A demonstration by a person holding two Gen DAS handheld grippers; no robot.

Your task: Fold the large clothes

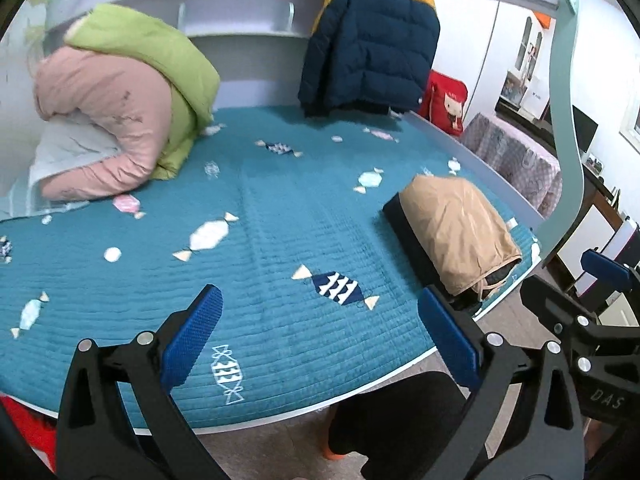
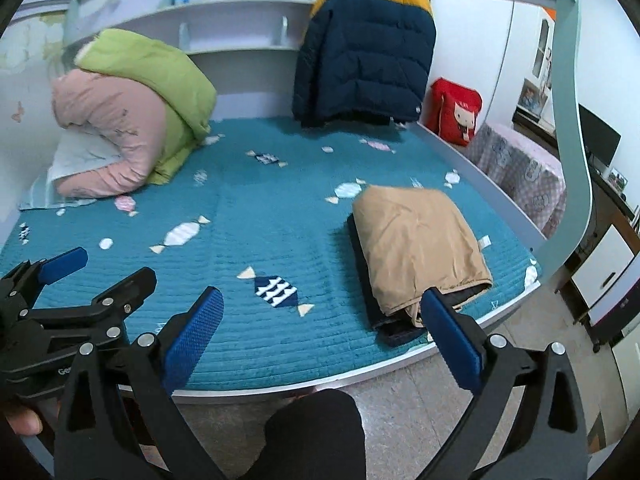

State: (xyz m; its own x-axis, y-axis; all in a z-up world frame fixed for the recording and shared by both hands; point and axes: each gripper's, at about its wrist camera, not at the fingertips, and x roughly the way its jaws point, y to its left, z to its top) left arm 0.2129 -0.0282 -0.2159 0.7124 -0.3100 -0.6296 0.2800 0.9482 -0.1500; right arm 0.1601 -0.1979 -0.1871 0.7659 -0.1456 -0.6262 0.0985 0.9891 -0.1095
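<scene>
A folded tan garment (image 1: pixel 456 228) (image 2: pixel 416 244) lies on top of a dark folded one at the right front of the teal quilted bed (image 1: pixel 256 216) (image 2: pixel 264 208). A navy and yellow puffer jacket (image 1: pixel 372 40) (image 2: pixel 364 52) hangs at the head of the bed. My left gripper (image 1: pixel 320 336) is open over the bed's front edge, nothing between its blue pads. My right gripper (image 2: pixel 320 336) is also open and empty, to the left of the tan stack. Each gripper shows at the edge of the other's view, the right gripper (image 1: pixel 600 280) and the left gripper (image 2: pixel 60 276).
Rolled pink and green bedding (image 1: pixel 120 112) (image 2: pixel 132 116) is piled at the back left. A red cartoon cushion (image 2: pixel 456 110) and a checked cloth-covered table (image 2: pixel 520 172) stand right of the bed. A pale bunk post (image 2: pixel 568 120) rises at right. A dark-clad knee (image 2: pixel 316 432) is below.
</scene>
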